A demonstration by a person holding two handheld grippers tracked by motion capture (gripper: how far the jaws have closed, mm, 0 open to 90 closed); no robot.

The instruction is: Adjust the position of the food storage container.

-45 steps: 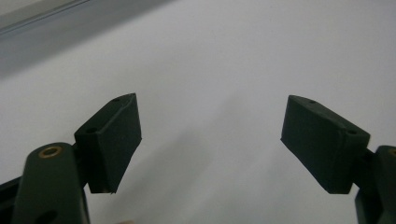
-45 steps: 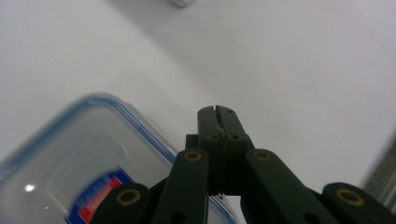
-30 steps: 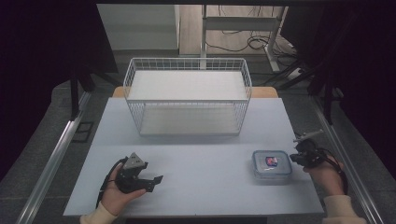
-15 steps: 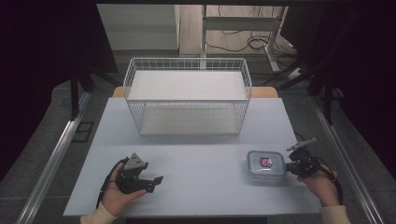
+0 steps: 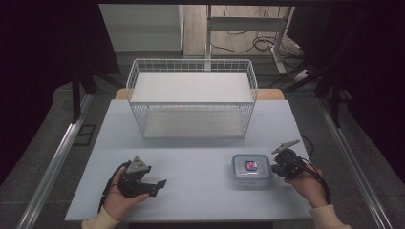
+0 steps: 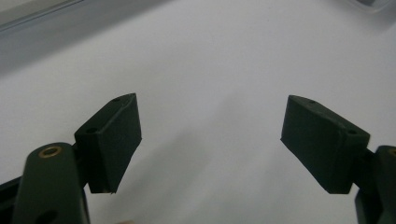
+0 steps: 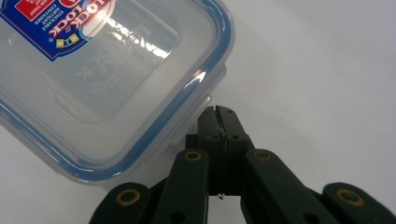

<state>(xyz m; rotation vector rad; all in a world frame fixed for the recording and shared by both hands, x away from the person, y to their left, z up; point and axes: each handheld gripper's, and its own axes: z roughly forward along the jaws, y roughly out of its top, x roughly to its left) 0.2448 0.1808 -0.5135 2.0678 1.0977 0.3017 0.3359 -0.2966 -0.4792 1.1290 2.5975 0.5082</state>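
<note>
On a pale table point(image 5: 191, 191), closed right gripper point(image 7: 217, 112) nudges a lidded container point(image 5: 251, 168) toward nine o'clock; left gripper point(image 5: 157, 183) rests wide open, empty

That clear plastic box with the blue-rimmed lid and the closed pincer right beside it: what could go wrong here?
1. The right gripper is shut, its tips at the side of the clear plastic box with the blue-rimmed lid. It seems to push rather than grasp, so the box may slide or turn off course.
2. The tips sit near a lid flap; they might catch on it.
3. The left gripper rests open and apart, so nothing steadies the box.
</note>
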